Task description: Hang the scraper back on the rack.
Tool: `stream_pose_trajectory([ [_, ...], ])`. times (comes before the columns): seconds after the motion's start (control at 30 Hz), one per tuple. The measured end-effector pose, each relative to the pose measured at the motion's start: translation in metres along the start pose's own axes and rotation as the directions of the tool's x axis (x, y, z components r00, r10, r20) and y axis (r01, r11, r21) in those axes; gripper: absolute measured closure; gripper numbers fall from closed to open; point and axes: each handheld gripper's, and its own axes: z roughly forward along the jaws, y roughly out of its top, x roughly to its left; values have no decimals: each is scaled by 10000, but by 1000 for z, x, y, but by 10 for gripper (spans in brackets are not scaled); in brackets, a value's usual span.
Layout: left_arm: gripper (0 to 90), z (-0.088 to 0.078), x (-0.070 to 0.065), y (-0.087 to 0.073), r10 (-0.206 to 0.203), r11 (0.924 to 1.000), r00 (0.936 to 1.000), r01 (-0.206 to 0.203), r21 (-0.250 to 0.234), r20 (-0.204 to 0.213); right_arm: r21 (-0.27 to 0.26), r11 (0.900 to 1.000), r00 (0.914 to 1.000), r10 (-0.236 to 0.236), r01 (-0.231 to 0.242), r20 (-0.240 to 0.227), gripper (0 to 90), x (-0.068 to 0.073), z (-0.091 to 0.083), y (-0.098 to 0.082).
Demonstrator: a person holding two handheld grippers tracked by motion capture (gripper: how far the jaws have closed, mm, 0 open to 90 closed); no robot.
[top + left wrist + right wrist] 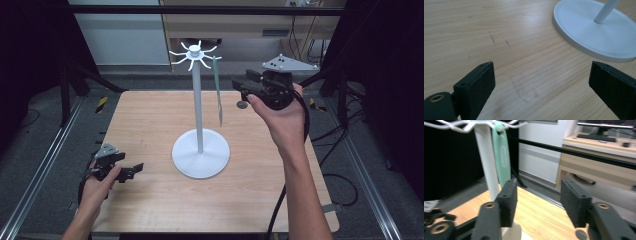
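Right gripper (537, 202) half open, empty, beside hanging utensil (502, 157).

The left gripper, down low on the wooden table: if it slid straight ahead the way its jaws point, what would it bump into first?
Probably the round white base of the stand: the open left gripper has bare wooden table ahead, then that base, slightly off to one side.

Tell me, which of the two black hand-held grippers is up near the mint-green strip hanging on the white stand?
The right gripper, raised beside the hanging mint-green strip; the left gripper sits low over the wooden table, jaws open.
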Motion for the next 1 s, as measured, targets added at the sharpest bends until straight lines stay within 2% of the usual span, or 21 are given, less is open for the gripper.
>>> stream_pose_trajectory([
  [0.27, 64, 0, 0, 0, 22, 10000, 10000, -22, 10, 8, -194, 9996, 9944, 217, -198, 1033, 282, -11, -5, -15],
  [0.37, 64, 0, 0, 0, 5, 10000, 10000, -5, -5, -16, -102, 9996, 9916, 288, -278, 1259, 223, -15, -5, -21],
  [0.53, 63, 1, 0, 0, 11, 10000, 9999, -11, -3, -115, 144, 9996, 9849, 225, -253, 1715, 133, -19, -7, -31],
  [0.63, 60, 1, 0, 0, 28, 10000, 9999, -29, -46, -149, 60, 10000, 9823, 56, -68, 1875, 79, -22, -8, -38],
  [0.8, 50, 1, 1, 0, -35, 10000, 9998, 33, -92, -197, -22, 9999, 9772, 136, -135, 2121, 45, -26, -11, -47],
  [0.9, 37, 1, 1, 0, -67, 9999, 9996, 64, -111, -281, -10, 9998, 9708, 184, -187, 2392, 48, -27, -13, -53],
  [1.0, 31, 1, 1, 0, -182, 9998, 9989, 178, -90, -426, 32, 9996, 9713, 279, -295, 2363, 48, -29, -16, -60],
])
